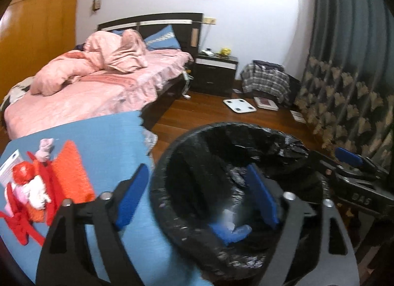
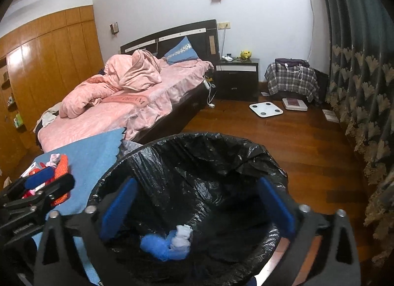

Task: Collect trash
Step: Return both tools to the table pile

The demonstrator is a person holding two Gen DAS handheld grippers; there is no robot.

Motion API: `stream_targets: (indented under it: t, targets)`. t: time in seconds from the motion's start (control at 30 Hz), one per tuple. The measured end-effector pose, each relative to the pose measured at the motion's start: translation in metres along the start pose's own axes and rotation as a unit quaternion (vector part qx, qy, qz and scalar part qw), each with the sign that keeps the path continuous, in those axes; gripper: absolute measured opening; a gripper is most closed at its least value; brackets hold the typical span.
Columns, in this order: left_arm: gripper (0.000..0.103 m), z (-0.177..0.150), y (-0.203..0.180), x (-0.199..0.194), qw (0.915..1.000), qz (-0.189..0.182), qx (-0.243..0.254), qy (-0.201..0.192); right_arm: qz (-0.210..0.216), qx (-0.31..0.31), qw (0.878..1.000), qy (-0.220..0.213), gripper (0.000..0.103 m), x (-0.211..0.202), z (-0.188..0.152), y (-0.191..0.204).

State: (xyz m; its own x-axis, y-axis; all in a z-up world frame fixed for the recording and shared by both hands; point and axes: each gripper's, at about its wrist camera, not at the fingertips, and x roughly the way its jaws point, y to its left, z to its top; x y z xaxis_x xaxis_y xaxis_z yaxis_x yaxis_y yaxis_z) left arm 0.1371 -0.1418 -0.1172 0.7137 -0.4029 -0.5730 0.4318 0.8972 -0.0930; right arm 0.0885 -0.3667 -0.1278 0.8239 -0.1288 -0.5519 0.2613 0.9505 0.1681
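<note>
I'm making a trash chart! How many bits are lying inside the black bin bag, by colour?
Blue crumpled bit: 1
Pale white bit: 1
Total: 2

Both your wrist cameras sit close above the black-lined bin, angled down and facing the bed (left one nearer the blue table).

Glossy crinkled black plastic is lining the bin; the wooden floor is shining smoothly, while matt blue cloth is covering the table beside it
</note>
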Motion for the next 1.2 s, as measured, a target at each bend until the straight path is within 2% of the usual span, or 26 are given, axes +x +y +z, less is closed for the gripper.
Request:
stream_targets:
  t: [0.17, 0.53, 0.8, 0.97, 1.2]
  targets:
    - [0.089, -0.005, 0.026, -0.011, 0.9993, 0.035, -0.013, 0.000, 0.016, -0.001, 1.000, 0.013, 0.097, 0.002, -0.003, 0.015]
    - [0.089, -0.036, 0.100, -0.047, 0.9924, 0.114, -0.045, 0.005, 0.073, -0.052, 0.995, 0.033, 0.097, 0.002, -0.022, 0.087]
    - [0.089, -0.059, 0.160, -0.077, 0.9817, 0.175, -0.075, 0.003, 0.118, -0.094, 0.988, 0.038, 0.097, 0.004, -0.034, 0.148]
    - [0.089, -0.073, 0.199, -0.092, 0.9715, 0.213, -0.104, 0.006, 0.141, -0.121, 0.982, 0.046, 0.097, 0.010, -0.041, 0.185]
    - [0.089, -0.090, 0.240, -0.103, 0.9610, 0.242, -0.132, 0.012, 0.161, -0.152, 0.974, 0.054, 0.097, 0.027, -0.051, 0.232]
